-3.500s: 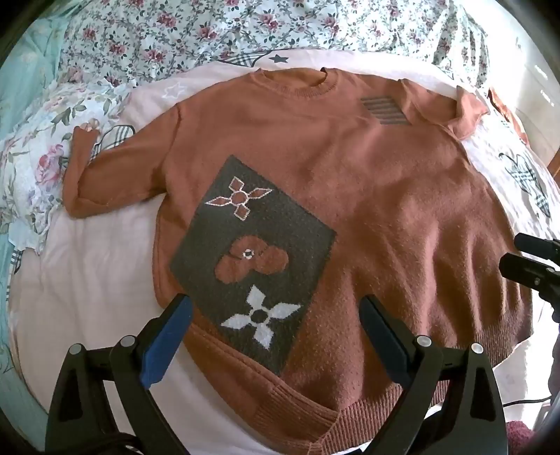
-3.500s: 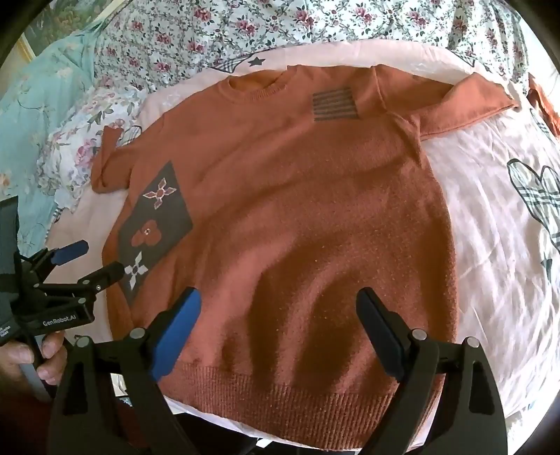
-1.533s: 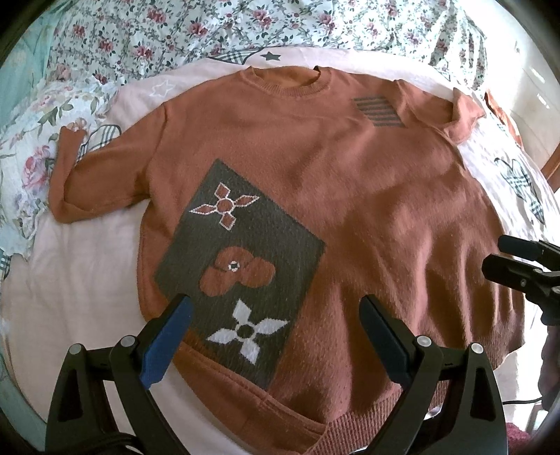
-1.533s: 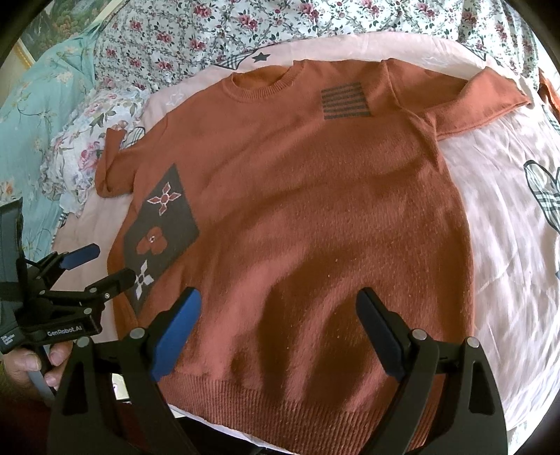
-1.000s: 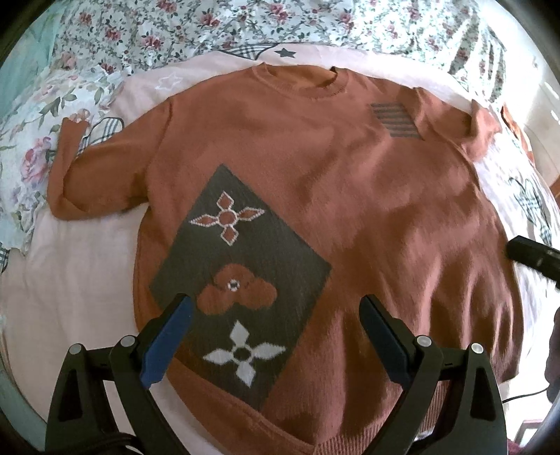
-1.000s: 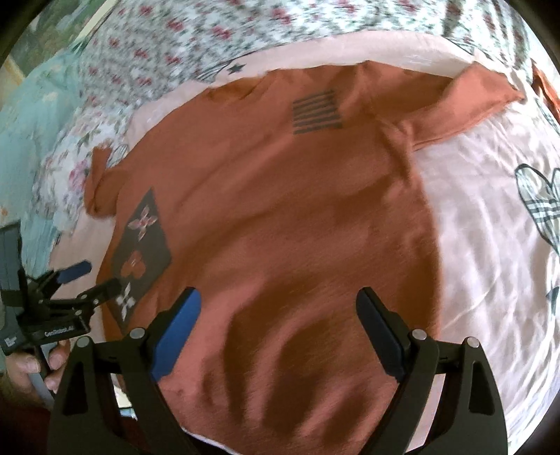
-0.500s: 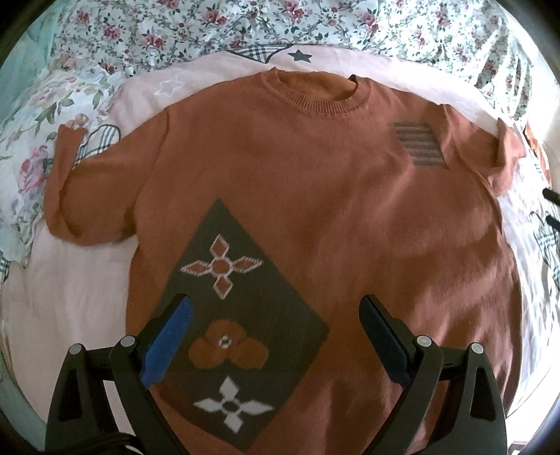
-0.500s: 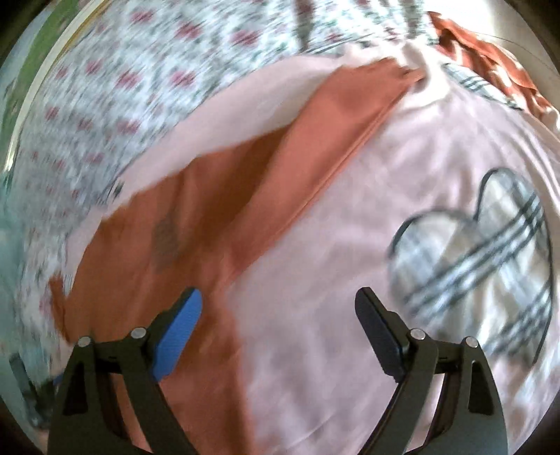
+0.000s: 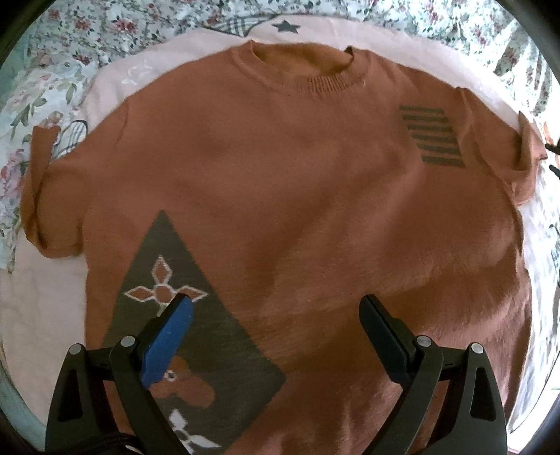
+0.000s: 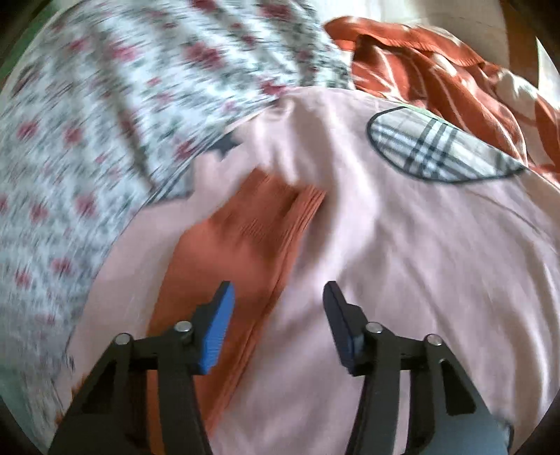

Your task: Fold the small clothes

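Observation:
A rust-orange knitted sweater lies flat, front up, on a pink sheet, neck at the far side. It bears a dark diamond patch with flower motifs and a small striped patch. My left gripper hovers open over the sweater's lower body, nothing between its fingers. In the blurred right wrist view, my right gripper hangs above the sweater's right sleeve, near its ribbed cuff. Its jaws are closing, with a gap still between them and no cloth pinched.
Floral bedding lies beyond the sweater and along its left side. In the right wrist view a plaid heart print marks the pink sheet, and a rust cloth with white marks is heaped at the far right.
My left gripper has moved up over the sweater toward the neck. My right gripper has swung fast to the right, out to the right sleeve's cuff, and its jaws have narrowed.

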Motion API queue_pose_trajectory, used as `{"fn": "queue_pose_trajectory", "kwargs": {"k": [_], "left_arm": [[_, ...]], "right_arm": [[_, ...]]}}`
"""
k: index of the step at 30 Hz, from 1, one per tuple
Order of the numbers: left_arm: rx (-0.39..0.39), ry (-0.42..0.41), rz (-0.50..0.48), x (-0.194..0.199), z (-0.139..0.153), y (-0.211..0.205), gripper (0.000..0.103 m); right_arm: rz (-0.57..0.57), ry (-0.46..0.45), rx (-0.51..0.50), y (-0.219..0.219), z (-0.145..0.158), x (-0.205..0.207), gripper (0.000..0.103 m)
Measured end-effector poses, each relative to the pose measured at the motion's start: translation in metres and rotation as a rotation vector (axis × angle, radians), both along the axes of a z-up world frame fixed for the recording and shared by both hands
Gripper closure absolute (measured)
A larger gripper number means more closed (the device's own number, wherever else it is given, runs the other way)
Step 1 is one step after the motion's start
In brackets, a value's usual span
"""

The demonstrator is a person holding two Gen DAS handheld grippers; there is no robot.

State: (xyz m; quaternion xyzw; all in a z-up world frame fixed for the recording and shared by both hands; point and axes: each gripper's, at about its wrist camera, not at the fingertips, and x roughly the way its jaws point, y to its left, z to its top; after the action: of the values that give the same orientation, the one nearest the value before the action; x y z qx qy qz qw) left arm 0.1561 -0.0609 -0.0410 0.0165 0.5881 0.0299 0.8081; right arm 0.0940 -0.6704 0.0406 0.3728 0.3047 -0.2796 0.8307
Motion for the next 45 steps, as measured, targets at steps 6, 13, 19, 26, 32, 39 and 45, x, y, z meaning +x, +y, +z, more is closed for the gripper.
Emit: {"fn": "queue_pose_trajectory", "kwargs": {"k": [6,13,19,26,32,39,45], "left_arm": [[-0.006,0.026,-0.009,0.004,-0.007,-0.013,0.007],[-0.047,0.019,-0.015,0.004,-0.006,-0.007,0.007],[-0.066,-0.016,-0.028,-0.008,0.008,0.012,0.007],[-0.100,-0.047,0.016,-0.030,0.021,0.065,0.007],[-0.127,-0.063,0.063,-0.048,0.023,0.114,0.007],[-0.215,-0.092,0.090,-0.054,0.026,0.146,0.007],[-0.281,-0.105,0.081,-0.022,0.019,0.153,0.007]], "right_arm": [[0.002,-0.012,-0.012,-0.022,-0.005,0.020,0.088],[0.173,-0.079,-0.066,0.037,0.038,0.031,0.095],[0.431,-0.151,0.028,0.164,0.053,0.052,0.095],[0.724,-0.185,0.260,0.350,0.020,0.085,0.095],[0.912,-0.103,0.400,0.490,-0.033,0.123,0.095],[0.991,-0.018,0.443,0.571,-0.077,0.151,0.095],[0.990,0.033,0.486,0.570,-0.085,0.153,0.082]]}}
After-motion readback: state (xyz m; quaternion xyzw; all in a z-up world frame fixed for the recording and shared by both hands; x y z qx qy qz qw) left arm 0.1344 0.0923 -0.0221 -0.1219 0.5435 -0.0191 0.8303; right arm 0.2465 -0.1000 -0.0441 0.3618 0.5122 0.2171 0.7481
